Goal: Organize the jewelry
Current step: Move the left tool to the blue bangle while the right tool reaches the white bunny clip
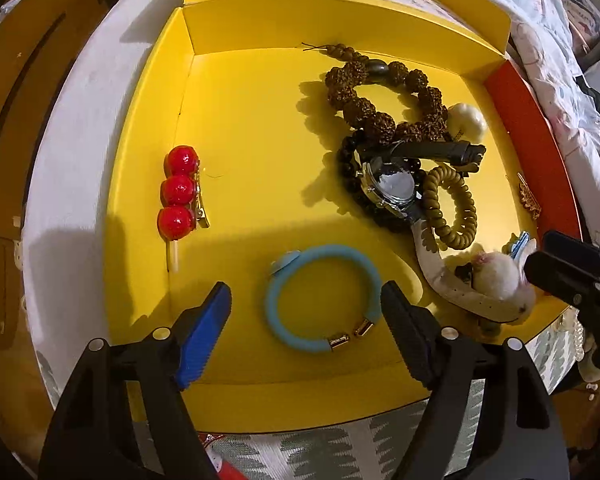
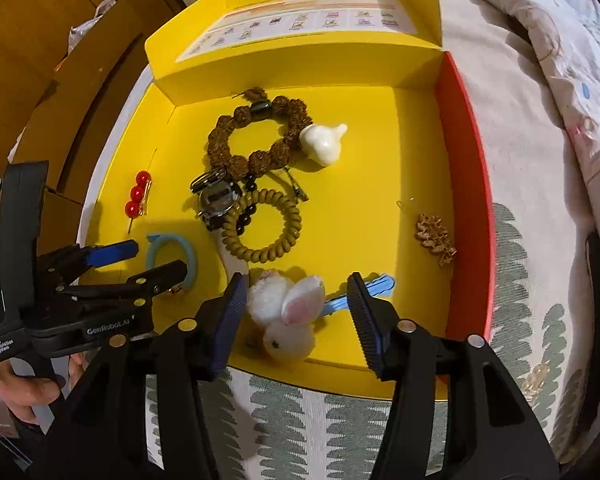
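All places are given from the yellow box (image 1: 236, 128), an open tray with a red right wall lying on a leaf-patterned bed cover (image 2: 340, 432). By its left wall lies a hair clip with three red balls (image 1: 178, 192). Right of that, near the front edge, the light blue bracelet (image 1: 320, 292) lies flat between the spread fingers of the left gripper (image 1: 306, 308), which do not touch it. Toward the middle sit a brown beaded bracelet (image 1: 384, 96), a wristwatch (image 1: 392, 188) and an olive coil hair tie (image 1: 452, 204), heaped together, with a white garlic-shaped piece (image 2: 324, 142) just beside the beads. At the front right, the right gripper (image 2: 298, 308) straddles a white plush bunny clip (image 2: 288, 312), fingers apart and not pressing it. A small gold ornament (image 2: 436, 236) lies near the red wall.
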### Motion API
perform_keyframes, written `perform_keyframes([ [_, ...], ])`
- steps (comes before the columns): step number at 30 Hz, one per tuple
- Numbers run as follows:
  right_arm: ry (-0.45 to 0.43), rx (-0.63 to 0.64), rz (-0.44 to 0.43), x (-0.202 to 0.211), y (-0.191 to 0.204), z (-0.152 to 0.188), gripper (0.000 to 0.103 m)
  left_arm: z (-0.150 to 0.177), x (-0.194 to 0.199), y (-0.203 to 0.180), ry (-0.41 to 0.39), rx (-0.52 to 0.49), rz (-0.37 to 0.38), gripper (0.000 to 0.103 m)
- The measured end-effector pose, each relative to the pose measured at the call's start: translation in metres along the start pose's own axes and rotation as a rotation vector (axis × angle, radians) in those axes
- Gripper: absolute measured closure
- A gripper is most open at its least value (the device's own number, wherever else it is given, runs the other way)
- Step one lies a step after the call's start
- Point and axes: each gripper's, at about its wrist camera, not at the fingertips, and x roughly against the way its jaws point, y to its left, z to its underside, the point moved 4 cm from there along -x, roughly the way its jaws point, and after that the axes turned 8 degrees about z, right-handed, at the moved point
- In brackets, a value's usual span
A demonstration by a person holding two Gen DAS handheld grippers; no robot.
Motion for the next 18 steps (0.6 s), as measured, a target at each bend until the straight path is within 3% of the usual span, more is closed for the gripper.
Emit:
perform_keyframes([
  [3, 0.022, 0.004, 0.001, -0.005, 0.004, 0.003, 0.059, 0.0, 0.001, 0.002, -0.003, 0.005, -0.006, 0.031],
  [12, 0.051, -0.006, -0.006, -0.019, 0.006, 0.005, 0.06, 0.001, -0.001, 0.011, -0.008, 0.001, -0.041, 0.037],
  [15, 0.047, -0.007, -0.023, -0.018, 0.008, 0.004, 0.069, 0.0, -0.003, 0.01, -0.014, -0.002, -0.076, 0.048],
  [16, 0.044, -0.008, -0.025, -0.017, 0.008, 0.004, 0.072, 0.001, -0.001, 0.012, -0.016, -0.004, -0.083, 0.061],
  [18, 0.043, -0.008, -0.029, -0.015, 0.008, 0.004, 0.075, 0.001, -0.002, 0.014, -0.008, 0.005, -0.059, 0.066],
])
